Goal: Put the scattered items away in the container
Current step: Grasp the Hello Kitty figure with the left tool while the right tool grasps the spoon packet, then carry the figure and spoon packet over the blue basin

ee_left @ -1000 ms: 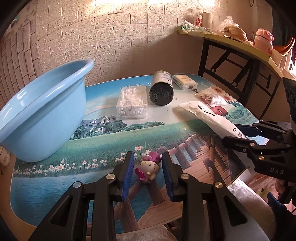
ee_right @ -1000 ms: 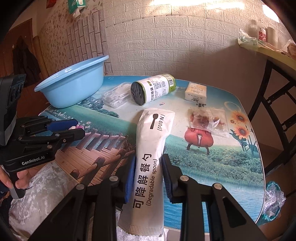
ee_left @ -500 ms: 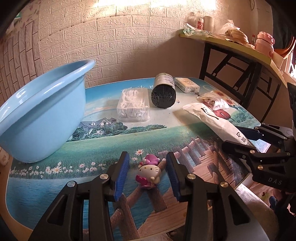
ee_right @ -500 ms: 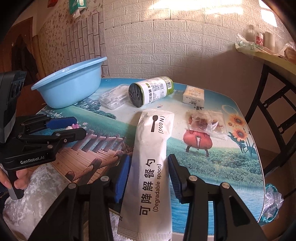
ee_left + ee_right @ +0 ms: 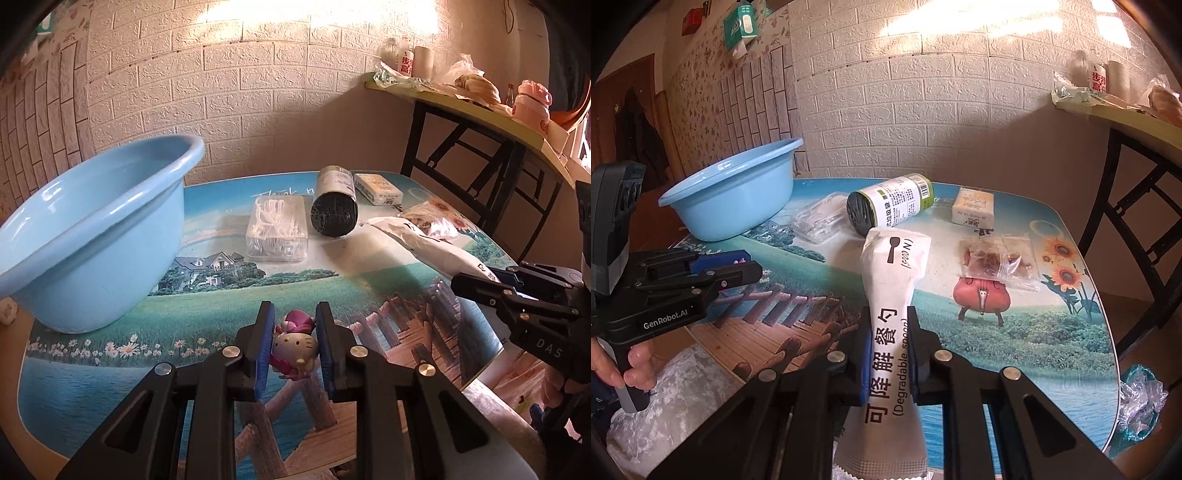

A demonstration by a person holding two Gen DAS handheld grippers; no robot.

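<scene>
My left gripper (image 5: pixel 293 345) is shut on a small Hello Kitty toy (image 5: pixel 295 349) and holds it just above the table's near edge. My right gripper (image 5: pixel 888 349) is shut on a long white degradable-spoon packet (image 5: pixel 892 295), tilted up off the table. The blue basin (image 5: pixel 88 236) stands at the far left of the table and also shows in the right wrist view (image 5: pixel 733 192). The left gripper shows at the left of the right wrist view (image 5: pixel 738 264).
On the picture-printed table (image 5: pixel 314 284) lie a clear box of floss picks (image 5: pixel 277 229), a dark roll with a green label (image 5: pixel 334 206), a pale tissue pack (image 5: pixel 376 188) and a clear snack bag (image 5: pixel 1001 258). A cluttered side table (image 5: pixel 480 110) stands at the right.
Both grippers have closed: the left on the Hello Kitty toy, the right on the spoon packet. Both items are lifted off the table.
</scene>
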